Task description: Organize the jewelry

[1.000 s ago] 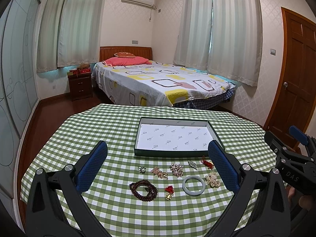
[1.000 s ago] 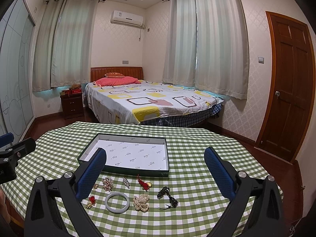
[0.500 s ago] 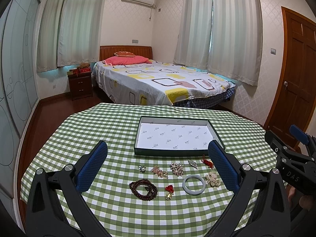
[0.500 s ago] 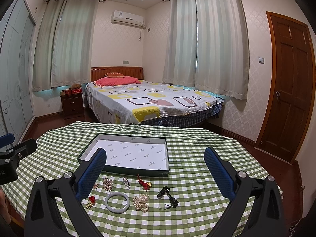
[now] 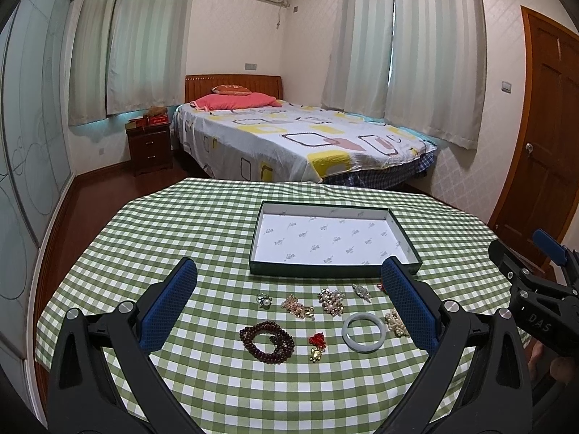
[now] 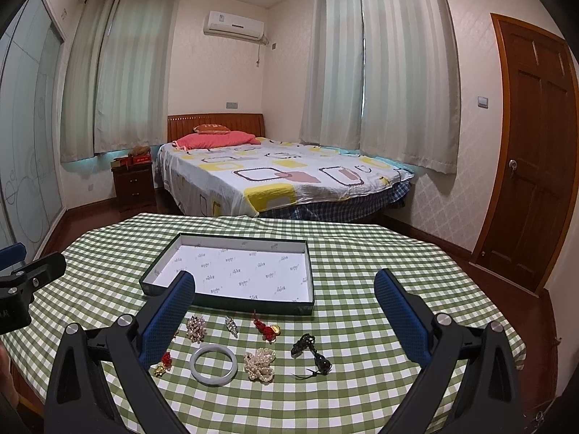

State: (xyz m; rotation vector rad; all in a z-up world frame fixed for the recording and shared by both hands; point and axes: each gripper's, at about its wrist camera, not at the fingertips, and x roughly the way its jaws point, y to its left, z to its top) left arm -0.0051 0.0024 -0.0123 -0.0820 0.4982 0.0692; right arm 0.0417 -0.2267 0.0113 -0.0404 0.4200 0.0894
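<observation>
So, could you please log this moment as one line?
left gripper: open, empty | right gripper: open, empty | jewelry: on tablecloth | tray: empty

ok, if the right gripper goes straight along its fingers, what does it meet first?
Likely the tablecloth just past the red charm, or the box's near wall. The right gripper is open; depth is unclear.

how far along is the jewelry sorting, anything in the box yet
Nothing is done: the box shows only its paper lining. In hand: nothing; the left tool and right tool are both open, above the table. Left: every piece, including the dark bead bracelet, white bangle, pearl cluster and black cord pendant, still lies on the checked cloth.
</observation>
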